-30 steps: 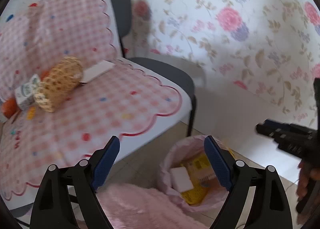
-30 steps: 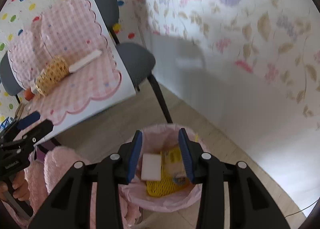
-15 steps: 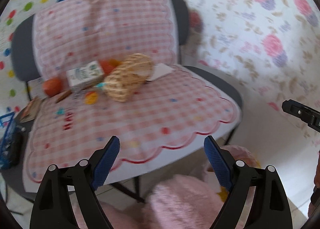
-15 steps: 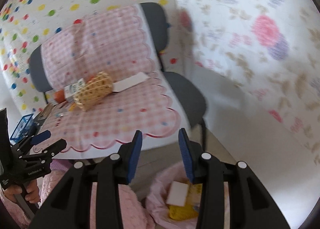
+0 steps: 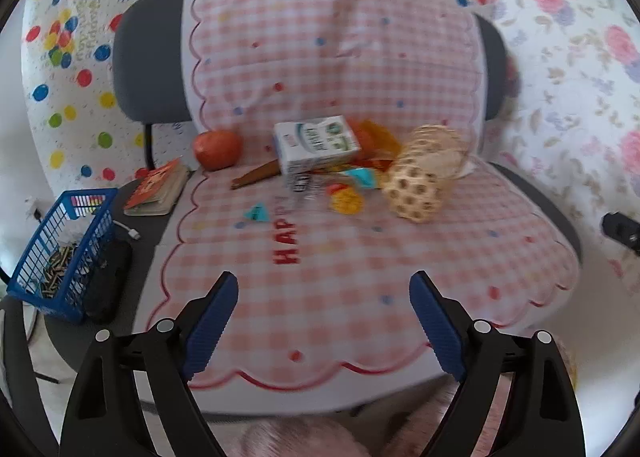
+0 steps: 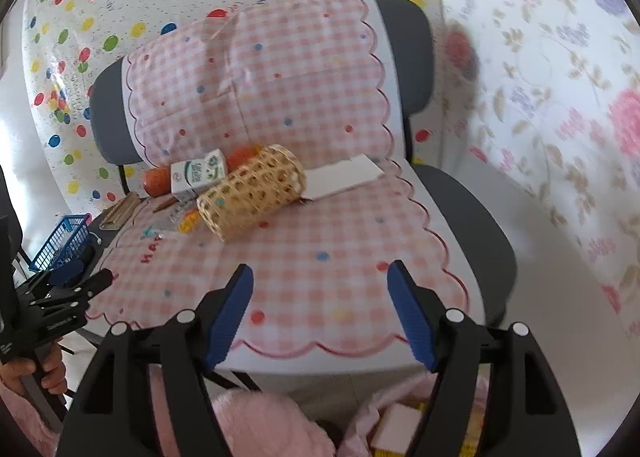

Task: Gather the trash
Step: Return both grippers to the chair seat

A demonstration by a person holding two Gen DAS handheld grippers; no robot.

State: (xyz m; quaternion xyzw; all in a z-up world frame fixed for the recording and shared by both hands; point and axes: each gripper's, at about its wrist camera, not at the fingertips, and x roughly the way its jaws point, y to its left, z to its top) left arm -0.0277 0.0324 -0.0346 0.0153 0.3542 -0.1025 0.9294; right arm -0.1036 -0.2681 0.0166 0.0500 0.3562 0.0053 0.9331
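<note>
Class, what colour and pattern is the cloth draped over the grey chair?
The cloth is pink-and-white gingham with coloured dots and a scalloped red edge; the left wrist view shows it best.

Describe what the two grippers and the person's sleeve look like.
Both the left gripper and the right gripper have black plastic frames with silver rivets and ribbed blue pads on the jaws. The sleeve is fluffy and pink.

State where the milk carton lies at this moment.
In both wrist views the milk carton lies on its side at the back of the checked seat cover, between the orange fruit and the toppled wicker basket.
</note>
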